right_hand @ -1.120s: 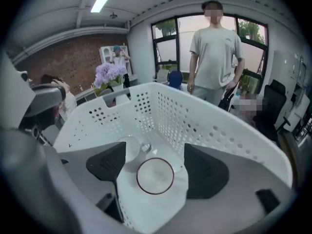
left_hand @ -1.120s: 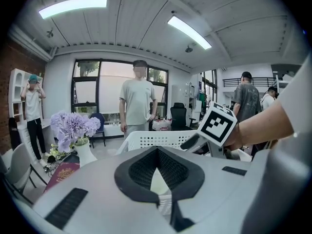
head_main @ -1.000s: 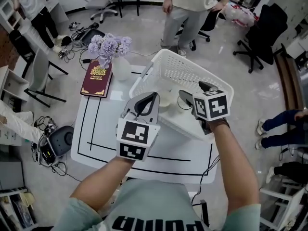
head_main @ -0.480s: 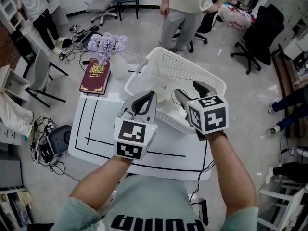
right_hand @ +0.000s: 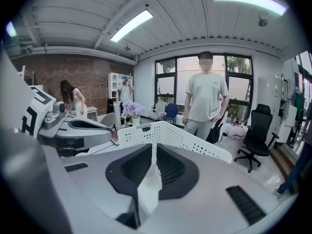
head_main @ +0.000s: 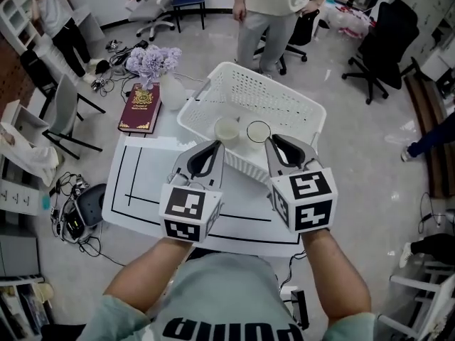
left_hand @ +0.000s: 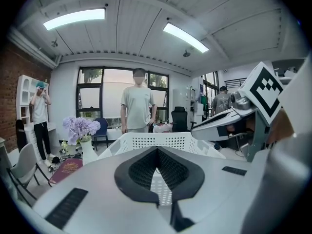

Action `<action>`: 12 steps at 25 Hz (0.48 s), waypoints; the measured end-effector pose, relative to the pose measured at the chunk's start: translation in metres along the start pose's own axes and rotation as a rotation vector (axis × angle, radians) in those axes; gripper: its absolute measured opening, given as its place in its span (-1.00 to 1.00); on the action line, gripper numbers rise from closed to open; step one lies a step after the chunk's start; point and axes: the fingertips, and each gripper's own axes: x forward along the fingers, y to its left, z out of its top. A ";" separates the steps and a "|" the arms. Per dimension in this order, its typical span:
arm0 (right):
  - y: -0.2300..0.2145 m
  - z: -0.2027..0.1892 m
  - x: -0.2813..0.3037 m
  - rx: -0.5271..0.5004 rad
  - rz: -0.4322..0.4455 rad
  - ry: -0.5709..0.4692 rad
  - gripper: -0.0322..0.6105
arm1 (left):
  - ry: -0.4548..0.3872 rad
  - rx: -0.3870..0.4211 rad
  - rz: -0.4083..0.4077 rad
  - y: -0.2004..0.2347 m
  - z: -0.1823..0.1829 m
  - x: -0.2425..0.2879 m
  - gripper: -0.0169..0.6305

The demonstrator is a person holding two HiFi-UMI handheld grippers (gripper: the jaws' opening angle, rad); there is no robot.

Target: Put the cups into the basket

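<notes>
Right gripper: my right gripper (head_main: 274, 141) has just been closing its jaws. Now they sit together with nothing between them. It hangs over the near wall of the basket.
Left gripper: my left gripper (head_main: 217, 145) has its jaws together too, and it holds nothing. It is at 9 o'clock from the right one, just beside it.
Basket: the white basket (head_main: 284, 99) stands on the far right part of the table, at 12 o'clock from both grippers.
Cups: both cups are inside the basket, side by side by its near wall, mouths up. The left cup (head_main: 227, 128) is at 12 o'clock from my left gripper. The right cup (head_main: 258, 131) is at 11 o'clock from my right gripper. No gripper touches them.
Table: the table (head_main: 142, 183) is white with black lines.
Book: a red book (head_main: 140, 109) lies at 9 o'clock from the basket.
Flowers: purple flowers (head_main: 153, 59) stand in a white vase (head_main: 171, 91), between the book and the basket.
Person: a person (head_main: 274, 6) stands on the floor past the basket, at 12 o'clock.
</notes>
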 end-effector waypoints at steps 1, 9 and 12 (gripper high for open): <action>0.003 -0.002 -0.006 -0.001 -0.004 -0.011 -0.79 | -0.004 -0.006 0.003 -0.004 -0.001 -0.004 -0.93; 0.028 -0.024 -0.049 0.005 0.006 -0.081 -0.85 | -0.017 -0.016 0.046 -0.027 -0.014 -0.043 -0.93; 0.038 -0.032 -0.058 0.006 0.022 -0.095 -0.85 | -0.024 -0.019 0.064 -0.033 -0.021 -0.059 -0.93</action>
